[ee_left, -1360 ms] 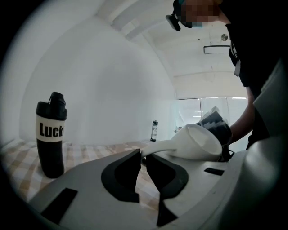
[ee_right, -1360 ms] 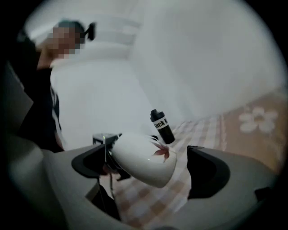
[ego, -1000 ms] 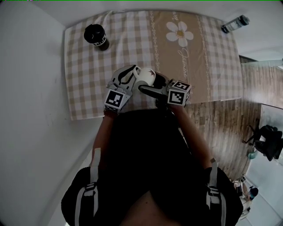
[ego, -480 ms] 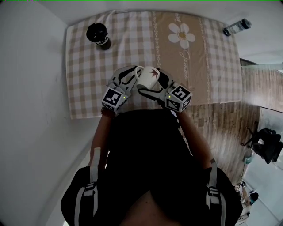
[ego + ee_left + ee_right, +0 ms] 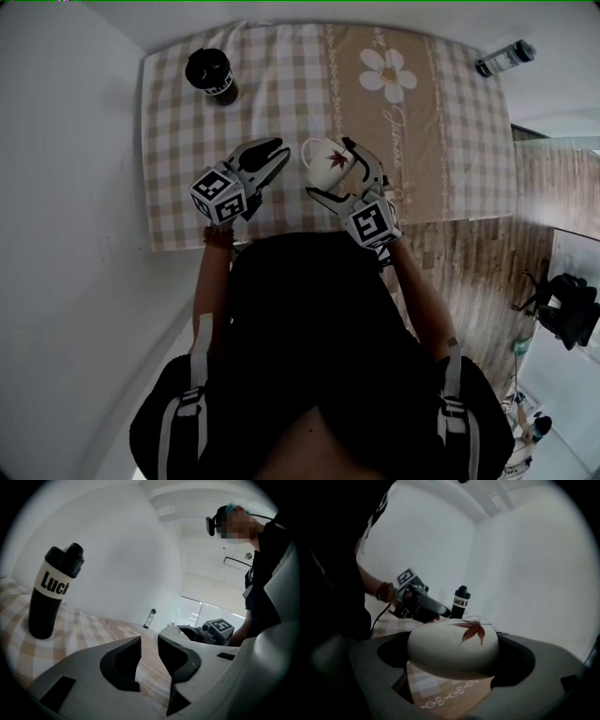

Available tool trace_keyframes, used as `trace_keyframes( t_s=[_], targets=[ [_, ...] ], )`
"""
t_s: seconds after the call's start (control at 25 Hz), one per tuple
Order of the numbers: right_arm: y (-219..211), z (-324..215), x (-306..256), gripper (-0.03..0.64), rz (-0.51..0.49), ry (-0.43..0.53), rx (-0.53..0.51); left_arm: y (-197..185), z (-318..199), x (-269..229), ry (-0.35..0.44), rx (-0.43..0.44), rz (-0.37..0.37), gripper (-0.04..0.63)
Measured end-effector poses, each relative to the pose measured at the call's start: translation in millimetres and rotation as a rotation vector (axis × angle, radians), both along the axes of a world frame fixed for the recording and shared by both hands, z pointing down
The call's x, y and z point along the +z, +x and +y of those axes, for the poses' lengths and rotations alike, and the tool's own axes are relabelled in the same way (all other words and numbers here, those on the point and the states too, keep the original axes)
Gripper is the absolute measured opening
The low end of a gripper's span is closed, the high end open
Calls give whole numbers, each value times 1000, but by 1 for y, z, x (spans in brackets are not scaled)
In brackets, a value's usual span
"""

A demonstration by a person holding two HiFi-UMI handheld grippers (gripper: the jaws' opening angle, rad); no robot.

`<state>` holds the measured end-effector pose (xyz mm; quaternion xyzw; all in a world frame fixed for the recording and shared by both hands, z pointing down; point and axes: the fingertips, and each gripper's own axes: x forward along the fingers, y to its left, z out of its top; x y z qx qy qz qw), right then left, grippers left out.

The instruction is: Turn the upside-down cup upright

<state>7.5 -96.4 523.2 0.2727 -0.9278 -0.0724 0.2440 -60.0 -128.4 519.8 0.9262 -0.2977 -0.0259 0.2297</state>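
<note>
Right gripper (image 5: 330,170) clamps cup (image 5: 323,161) by near edge of cloth (image 5: 178,230); left gripper (image 5: 277,157) alongside, jaws just opening, empty. Open cloth beyond, bottle (image 5: 210,73) far corner. Torso (image 5: 309,319) hides edge middle.

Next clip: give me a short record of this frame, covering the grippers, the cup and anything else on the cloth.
left gripper: open, empty; jaws have just been opening
right gripper: shut on white cup
white cup: tilted, mouth showing, above checked cloth
black bottle: upright, at the cloth's far left corner
</note>
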Motion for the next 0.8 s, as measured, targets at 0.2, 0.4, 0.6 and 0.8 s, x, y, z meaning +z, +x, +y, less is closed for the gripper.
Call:
trace_keyframes(
  t_s=[0.2,0.4,0.6,0.8],
  targets=[
    [4,-3,18,522,370,309,-1,20,3,14,-11,39,-138,149],
    [2,-2,23,522,497,452,-35,35,-6,28,13,10,-278,150],
    [-4,-6,15,522,575,610,-51,50,-9,25,42,-1,-311,83],
    [-18,0,7,522,573,680,-113,53,-22,20,3,-69,-306,56]
  ],
)
